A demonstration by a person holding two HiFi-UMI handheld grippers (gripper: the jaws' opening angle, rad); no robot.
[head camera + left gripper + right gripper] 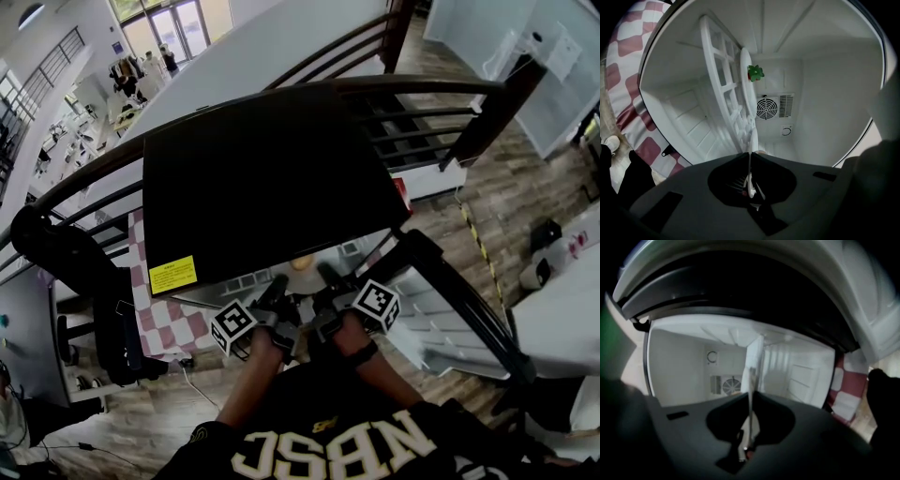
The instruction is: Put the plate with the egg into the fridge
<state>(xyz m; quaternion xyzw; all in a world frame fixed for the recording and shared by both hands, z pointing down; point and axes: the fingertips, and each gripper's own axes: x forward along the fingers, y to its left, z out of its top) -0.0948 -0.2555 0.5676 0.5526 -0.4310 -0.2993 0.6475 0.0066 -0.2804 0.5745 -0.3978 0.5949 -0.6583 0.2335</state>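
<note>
In the head view both grippers reach side by side into the open front of the black fridge (262, 178). The egg (302, 263) shows just beyond them, under the fridge's top edge. My left gripper (277, 286) is shut on the white plate's rim. In the left gripper view the plate (751, 136) is seen edge-on, running from the jaws (750, 155) into the white fridge interior. My right gripper (328, 279) is shut on the plate's other side. The plate (753, 364) again shows as a thin upright edge between those jaws (751, 397).
A white wire shelf (723, 89) and a small green thing (755, 72) are inside the fridge, with a fan grille (768, 107) on its back wall. The open white door (441, 323) stands at the right. A checkered cloth (178, 323) and a black chair (112, 319) are at the left.
</note>
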